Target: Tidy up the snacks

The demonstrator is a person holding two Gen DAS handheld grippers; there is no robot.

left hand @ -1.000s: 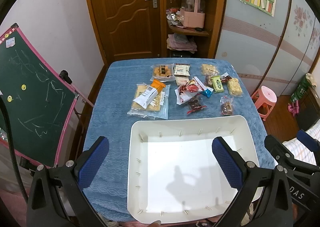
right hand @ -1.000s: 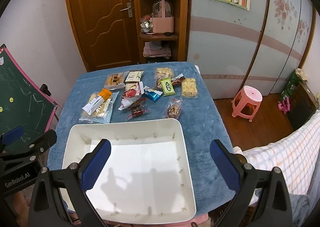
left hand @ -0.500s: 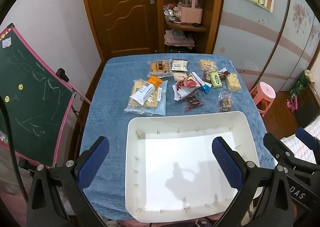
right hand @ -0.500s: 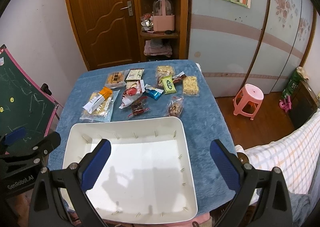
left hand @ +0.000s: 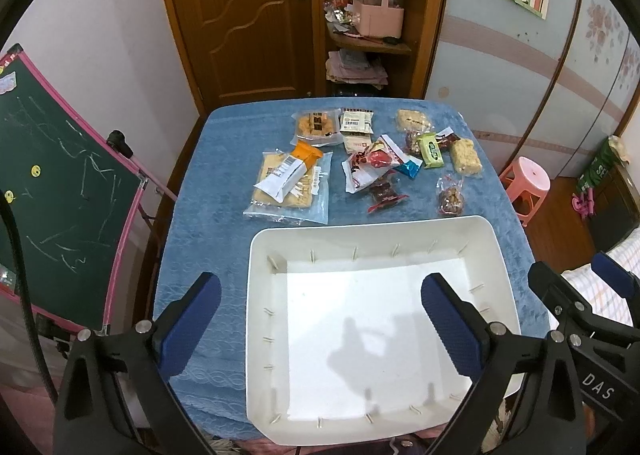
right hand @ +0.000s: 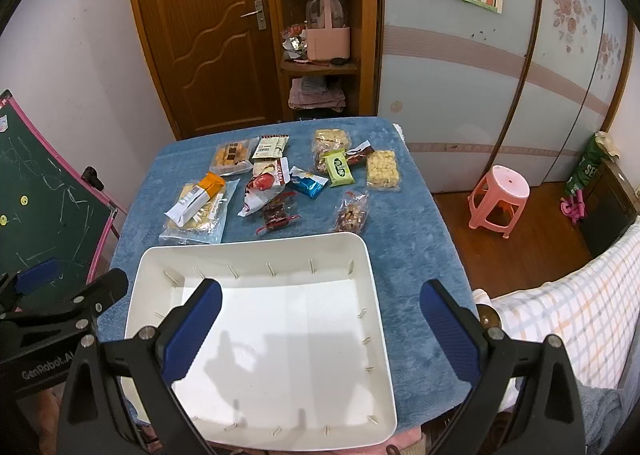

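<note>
An empty white tray (left hand: 360,233) (right hand: 256,251) sits at the near edge of a blue-clothed table (left hand: 216,191) (right hand: 404,223). Beyond it lie several wrapped snacks: a big clear cracker pack (left hand: 290,191) (right hand: 198,211) with an orange-and-white bar on top, a red-and-white pack (left hand: 370,167) (right hand: 266,185), a green pack (left hand: 430,145) (right hand: 339,168), a nut bag (left hand: 450,197) (right hand: 352,213). My left gripper (left hand: 320,325) hovers open above the tray's near left side. My right gripper (right hand: 320,329) hovers open above the tray's near right side. Neither holds anything.
A green chalkboard (left hand: 52,183) with a pink frame leans at the table's left. A pink stool (right hand: 498,195) stands on the wooden floor to the right, near a checked bedcover (right hand: 568,315). A wooden door and shelf unit stand behind the table.
Both views have pulled back and risen slightly, so the tray and snacks sit a little farther off. No snack has moved, and both grippers stay open.
</note>
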